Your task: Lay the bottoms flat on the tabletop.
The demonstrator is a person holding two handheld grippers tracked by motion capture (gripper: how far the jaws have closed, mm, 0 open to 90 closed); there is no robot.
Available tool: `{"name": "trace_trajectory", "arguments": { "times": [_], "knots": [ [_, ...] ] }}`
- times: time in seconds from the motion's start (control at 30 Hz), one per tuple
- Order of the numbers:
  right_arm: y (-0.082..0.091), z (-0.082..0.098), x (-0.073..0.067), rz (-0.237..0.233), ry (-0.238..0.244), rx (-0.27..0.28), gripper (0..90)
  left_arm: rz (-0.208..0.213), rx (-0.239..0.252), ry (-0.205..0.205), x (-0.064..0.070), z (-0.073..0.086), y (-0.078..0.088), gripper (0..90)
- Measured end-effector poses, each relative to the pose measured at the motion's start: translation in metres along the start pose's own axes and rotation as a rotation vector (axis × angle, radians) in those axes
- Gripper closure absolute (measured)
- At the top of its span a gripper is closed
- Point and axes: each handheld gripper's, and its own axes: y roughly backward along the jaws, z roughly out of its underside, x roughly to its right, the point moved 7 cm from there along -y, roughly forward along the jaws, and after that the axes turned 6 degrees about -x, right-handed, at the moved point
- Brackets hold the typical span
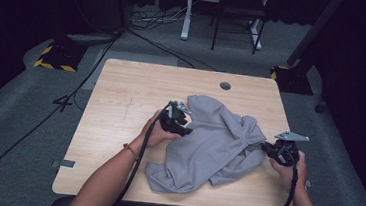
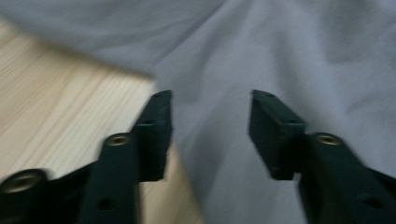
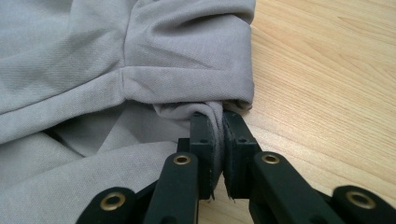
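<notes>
A grey garment (image 1: 212,145) lies crumpled on the wooden table (image 1: 120,107). My left gripper (image 1: 181,124) hovers at its left edge. In the left gripper view its jaws stand apart over the grey cloth (image 2: 280,56), with nothing pinched between them; my left gripper (image 2: 210,133) is open. My right gripper (image 1: 267,148) is at the garment's right edge. In the right gripper view my right gripper (image 3: 215,140) is shut on a bunched fold of the garment (image 3: 140,60), the cloth squeezed between the two pads.
The table has a round cable hole (image 1: 225,85) near its far edge. Bare wood (image 3: 327,84) lies right of the garment. Cables (image 1: 33,125) run over the grey floor at the left, and a desk frame (image 1: 223,16) stands behind the table.
</notes>
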Motion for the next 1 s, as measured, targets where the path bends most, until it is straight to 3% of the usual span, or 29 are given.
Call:
{"name": "trace_trajectory", "arguments": {
  "times": [0.07,0.1,0.13,0.2,0.27,0.33,0.37,0.4,0.43,0.47,0.57,0.7,0.77,0.83,0.9,0.93,0.97,1.0],
  "knots": [
    [0.000,0.001,0.001,-0.003,0.006,0.005,83.7,-0.035,-0.015,0.002,-0.001,-0.008,-0.010,35.8],
    [0.000,0.001,0.001,-0.004,0.001,0.006,83.5,-0.013,-0.002,0.047,-0.002,-0.017,-0.021,32.9],
    [0.000,0.002,0.001,-0.005,-0.001,0.008,83.4,-0.009,0.008,0.064,-0.005,-0.022,-0.026,31.1],
    [0.001,0.003,0.001,-0.010,0.005,0.010,83.4,0.028,0.009,0.092,-0.008,-0.028,-0.035,31.5],
    [0.001,0.003,0.001,-0.012,0.002,0.014,83.2,0.011,-0.021,0.080,-0.010,-0.031,-0.045,34.3],
    [0.001,0.003,0.001,-0.013,0.003,0.017,83.2,-0.013,-0.029,0.028,-0.009,-0.033,-0.048,48.0],
    [0.001,0.003,0.001,-0.011,0.005,0.018,83.2,-0.013,-0.029,0.028,-0.009,-0.033,-0.048,57.2],
    [0.001,0.003,0.001,-0.011,0.005,0.018,83.2,-0.010,-0.031,0.012,-0.008,-0.033,-0.048,57.2],
    [0.002,0.002,0.001,-0.012,0.008,0.023,83.5,-0.004,-0.034,-0.004,-0.007,-0.034,-0.048,78.2],
    [0.002,0.002,0.001,-0.012,0.008,0.025,83.7,-0.015,-0.037,-0.026,-0.007,-0.033,-0.047,83.7],
    [0.003,0.002,0.002,-0.006,0.007,0.032,84.6,-0.028,-0.035,-0.025,-0.011,-0.030,-0.043,86.9],
    [0.009,-0.006,0.006,0.001,-0.002,0.064,86.0,-0.037,0.005,0.017,-0.029,-0.023,-0.019,87.2],
    [0.012,-0.014,0.006,-0.019,-0.005,0.081,86.4,-0.070,0.035,0.017,-0.040,-0.019,0.002,87.4],
    [0.019,-0.028,0.004,-0.022,0.000,0.113,86.5,-0.101,0.071,0.043,-0.055,-0.014,0.028,87.4],
    [0.031,-0.054,-0.006,-0.017,0.046,0.162,86.5,-0.133,0.100,0.060,-0.068,-0.008,0.053,87.4],
    [0.035,-0.065,-0.012,-0.021,0.064,0.173,86.5,-0.166,0.117,0.076,-0.080,0.000,0.077,87.4],
    [0.038,-0.076,-0.020,-0.042,0.083,0.194,86.5,-0.166,0.117,0.076,-0.080,0.000,0.077,87.4],
    [0.041,-0.088,-0.030,-0.062,0.109,0.209,86.5,-0.194,0.119,0.076,-0.085,0.005,0.087,87.4]
  ]
}}
